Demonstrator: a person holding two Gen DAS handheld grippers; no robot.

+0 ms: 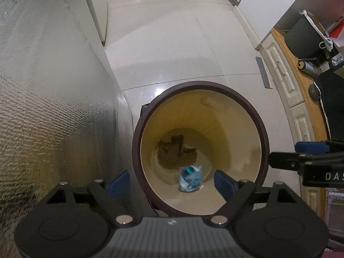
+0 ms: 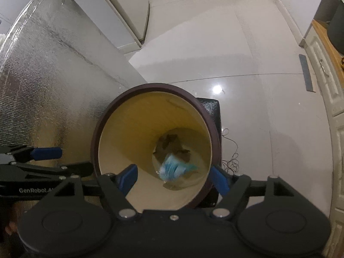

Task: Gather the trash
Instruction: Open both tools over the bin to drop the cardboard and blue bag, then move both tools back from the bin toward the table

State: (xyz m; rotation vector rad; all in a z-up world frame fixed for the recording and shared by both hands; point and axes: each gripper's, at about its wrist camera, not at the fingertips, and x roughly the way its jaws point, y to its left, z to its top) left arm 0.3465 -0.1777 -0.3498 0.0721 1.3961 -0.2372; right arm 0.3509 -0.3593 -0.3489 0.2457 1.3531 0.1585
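Observation:
A round trash bin (image 1: 265,142) with a dark brown rim and cream inside stands on the tiled floor; it also shows in the right wrist view (image 2: 101,129). At its bottom lie a blue-and-clear plastic bottle (image 1: 190,178) (image 2: 172,168), blurred in the right wrist view, and crumpled brown paper (image 1: 176,150) (image 2: 169,145). My left gripper (image 1: 172,182) hangs open and empty above the bin's near rim. My right gripper (image 2: 174,179) is open and empty above the bin; it also shows at the right edge of the left wrist view (image 1: 311,152).
A silver foil-covered panel (image 1: 49,99) (image 2: 53,81) stands left of the bin. A cream cabinet with a wooden top (image 1: 301,99) carries a dark bucket (image 1: 303,36) and clutter on the right. A black box (image 2: 209,107) and thin wires (image 2: 231,159) lie behind the bin.

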